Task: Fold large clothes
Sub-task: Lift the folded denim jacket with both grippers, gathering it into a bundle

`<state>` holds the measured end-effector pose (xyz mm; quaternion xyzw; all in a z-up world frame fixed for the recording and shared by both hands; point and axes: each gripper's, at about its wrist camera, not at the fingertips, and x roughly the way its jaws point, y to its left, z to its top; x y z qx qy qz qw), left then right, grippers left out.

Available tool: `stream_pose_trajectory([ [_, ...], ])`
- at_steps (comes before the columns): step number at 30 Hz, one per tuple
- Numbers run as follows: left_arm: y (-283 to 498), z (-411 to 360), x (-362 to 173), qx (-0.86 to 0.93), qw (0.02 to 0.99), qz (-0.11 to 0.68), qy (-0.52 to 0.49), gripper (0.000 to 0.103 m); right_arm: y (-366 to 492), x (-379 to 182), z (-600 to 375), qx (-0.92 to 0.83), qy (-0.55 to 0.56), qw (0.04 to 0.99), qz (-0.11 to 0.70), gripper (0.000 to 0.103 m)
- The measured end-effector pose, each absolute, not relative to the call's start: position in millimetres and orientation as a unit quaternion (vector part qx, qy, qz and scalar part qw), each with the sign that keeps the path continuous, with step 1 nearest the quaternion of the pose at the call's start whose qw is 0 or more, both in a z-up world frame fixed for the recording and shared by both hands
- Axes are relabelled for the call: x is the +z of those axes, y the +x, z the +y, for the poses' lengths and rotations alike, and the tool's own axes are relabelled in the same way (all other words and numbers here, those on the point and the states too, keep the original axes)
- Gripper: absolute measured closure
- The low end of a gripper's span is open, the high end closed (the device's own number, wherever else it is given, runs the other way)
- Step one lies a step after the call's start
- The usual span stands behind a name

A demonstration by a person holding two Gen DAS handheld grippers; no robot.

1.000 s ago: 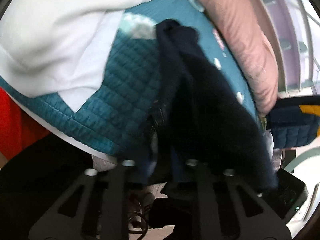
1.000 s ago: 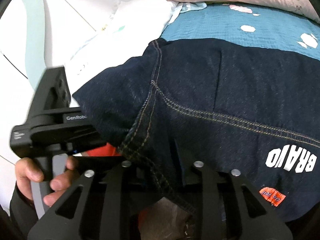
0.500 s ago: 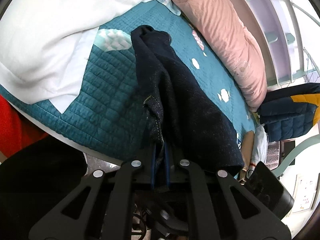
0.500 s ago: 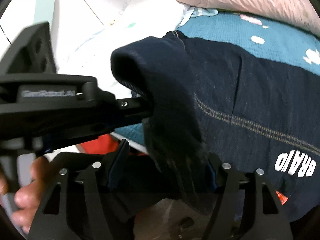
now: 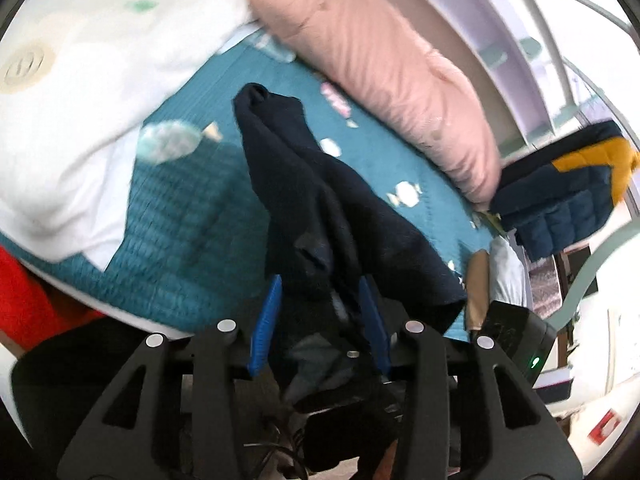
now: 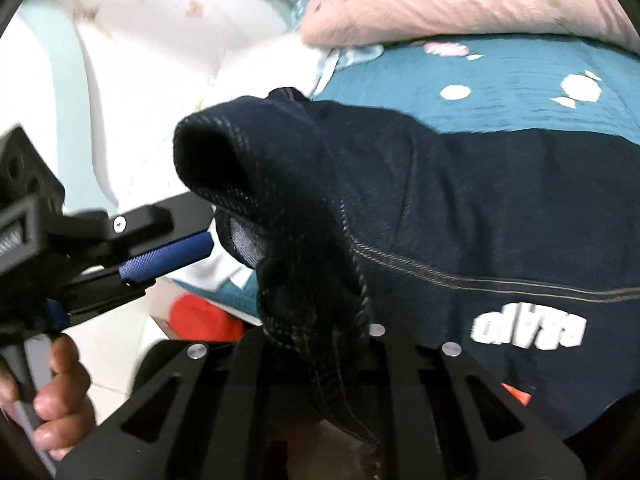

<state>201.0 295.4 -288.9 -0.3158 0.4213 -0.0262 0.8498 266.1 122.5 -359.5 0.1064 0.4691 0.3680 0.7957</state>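
A large dark navy denim garment (image 6: 480, 216) with white lettering (image 6: 528, 326) lies on the teal quilted bed cover (image 5: 188, 220); in the left wrist view the garment (image 5: 320, 208) runs as a bunched ridge away from the camera. My left gripper (image 5: 320, 292) is open, its blue pads (image 5: 266, 320) apart with cloth hanging between them. It also shows at the left of the right wrist view (image 6: 160, 260), beside the raised hem. My right gripper (image 6: 320, 320) is shut on the garment's stitched edge, which is lifted and folded over.
A pink pillow (image 5: 384, 80) lies along the far side of the bed. White bedding (image 5: 72, 100) is piled at the left. A navy and yellow padded jacket (image 5: 568, 196) hangs at the right. Something red (image 5: 24, 304) sits below the bed edge.
My left gripper has opened and let go of the denim it pinched. Both views have pulled back a little; the right gripper holds the hem higher and folded over.
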Motion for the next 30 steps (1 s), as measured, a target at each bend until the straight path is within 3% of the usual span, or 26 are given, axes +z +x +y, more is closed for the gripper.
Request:
stream_pose_trajectory([
  [1,202.8,290.8,-285.7,-0.024,0.854,0.419,-0.308,0.049,265.9,-353.2,112.8,0.365,0.116,0.799,0.464,0.094],
  [10,250.7,215.0,-303.1,-0.063,0.845,0.462,-0.261,0.045,267.9,-334.2,-23.1,0.281,0.228,0.821,0.442,0.094],
  [12,263.5,193.4,-313.8,-0.075,0.841,0.474,-0.251,0.04,265.7,-341.2,-54.0,0.254,0.246,0.825,0.441,0.094],
  [21,300.2,118.4,-364.2,-0.094,0.815,0.535,-0.201,0.04,261.9,-406.6,-136.7,0.153,0.324,0.798,0.485,0.094],
  [25,311.5,94.0,-384.2,-0.083,0.812,0.556,-0.158,0.029,254.5,-437.1,-164.5,0.125,0.358,0.769,0.515,0.087],
  [30,324.5,98.5,-404.4,-0.059,0.797,0.575,-0.173,0.016,253.6,-420.1,-169.2,0.14,0.342,0.772,0.517,0.086],
])
